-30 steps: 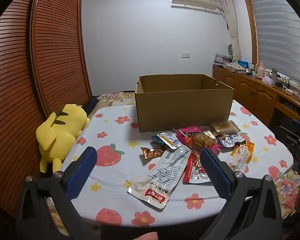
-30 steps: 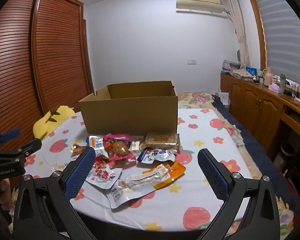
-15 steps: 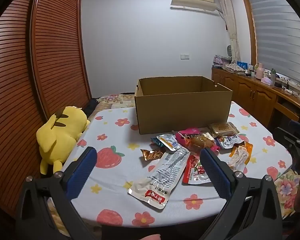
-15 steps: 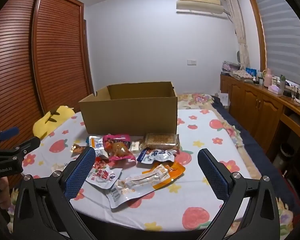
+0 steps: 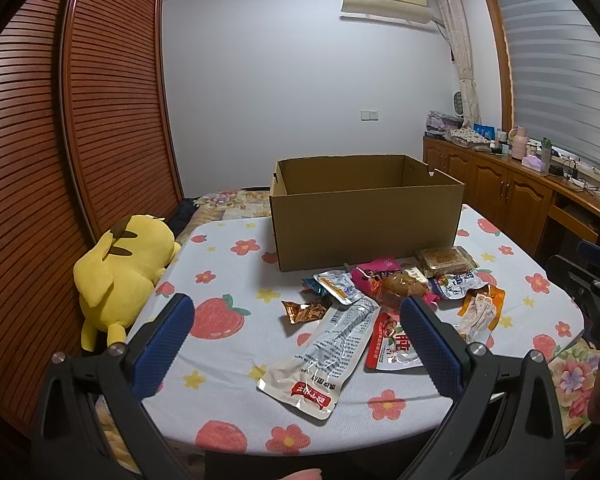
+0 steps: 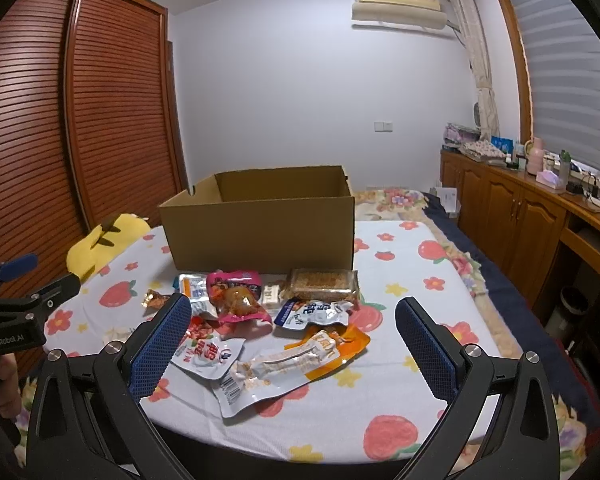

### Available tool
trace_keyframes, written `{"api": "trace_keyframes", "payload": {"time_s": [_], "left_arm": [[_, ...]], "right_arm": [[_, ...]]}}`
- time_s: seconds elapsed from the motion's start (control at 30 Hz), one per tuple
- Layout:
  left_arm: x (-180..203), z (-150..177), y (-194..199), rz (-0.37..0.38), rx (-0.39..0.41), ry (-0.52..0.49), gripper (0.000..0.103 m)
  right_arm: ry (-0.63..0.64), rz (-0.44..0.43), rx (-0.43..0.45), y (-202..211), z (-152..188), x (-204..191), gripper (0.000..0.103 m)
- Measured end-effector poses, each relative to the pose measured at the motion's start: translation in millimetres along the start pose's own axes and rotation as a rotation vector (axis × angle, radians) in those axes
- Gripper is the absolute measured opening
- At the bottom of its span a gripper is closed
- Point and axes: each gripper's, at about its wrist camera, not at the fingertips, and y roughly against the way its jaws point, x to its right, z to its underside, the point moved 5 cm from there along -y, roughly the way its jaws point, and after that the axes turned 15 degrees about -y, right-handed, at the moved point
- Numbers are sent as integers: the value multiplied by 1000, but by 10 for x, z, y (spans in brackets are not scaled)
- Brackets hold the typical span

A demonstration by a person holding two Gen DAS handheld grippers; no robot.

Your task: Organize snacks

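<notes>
Hardly anything has shifted: both claws, left gripper [image 5: 296, 322] and right gripper [image 6: 293, 322], still hang wide open and empty at the bottom of frame. The snacks [image 6: 260, 320] remain scattered mid-frame before the box [image 6: 260, 222], so sorting hasn't begun.

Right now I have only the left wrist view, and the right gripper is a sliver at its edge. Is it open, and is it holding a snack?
Observer: The right gripper is open and empty. Its blue pads stand wide apart over the near edge of the table.
Operator: Which snack lies closest to it?
Observer: The orange-and-white pouch, with its barcode end turned toward the gripper.
Operator: Anything on the floor on that side?
Observer: What looks like a small bin stands by the wooden cabinets.
</notes>
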Motion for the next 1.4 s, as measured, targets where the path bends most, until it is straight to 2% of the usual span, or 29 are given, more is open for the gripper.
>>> {"api": "trace_keyframes", "payload": {"time_s": [1.4], "left_arm": [[38,4,8,3,3,-2,103]], "right_arm": [[-2,-2,-2,19,-7,-10,103]]}}
